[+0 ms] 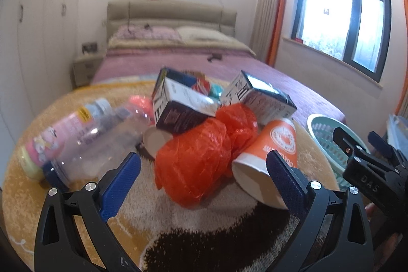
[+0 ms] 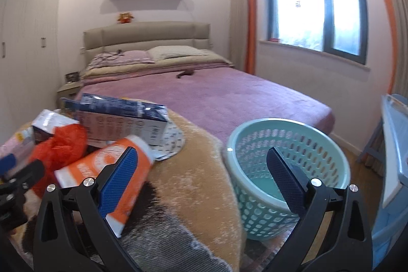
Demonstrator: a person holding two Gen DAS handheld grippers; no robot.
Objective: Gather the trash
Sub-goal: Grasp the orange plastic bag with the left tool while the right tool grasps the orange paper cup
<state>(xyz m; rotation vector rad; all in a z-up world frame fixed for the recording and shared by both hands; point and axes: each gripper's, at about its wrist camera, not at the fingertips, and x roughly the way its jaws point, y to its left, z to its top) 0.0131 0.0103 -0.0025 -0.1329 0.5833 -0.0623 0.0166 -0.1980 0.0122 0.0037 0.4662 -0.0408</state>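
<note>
The orange plastic bag (image 1: pixel 199 157) lies crumpled on the round fluffy rug (image 1: pixel 163 200), in the middle of the trash pile. It is just ahead of the left gripper (image 1: pixel 204 180), whose fingers stand wide apart with nothing between them. The bag has no clear long axis.

Touching the bag on its right is the orange paper cup (image 1: pixel 270 157). The cup lies on its side, its open mouth towards the left gripper and its bottom away, towards the bed (image 2: pixel 229 96). Behind the bag two cartons (image 1: pixel 183 103) lie tilted, one to its left and one to its right. Left of the bag a clear plastic bottle (image 1: pixel 84 137) lies on its side, blurred.

The right gripper (image 2: pixel 201 170) is also spread open and holds nothing. It hovers right of the bag, between the cup and the mint green basket (image 2: pixel 288 170), which stands upright beside the rug.
</note>
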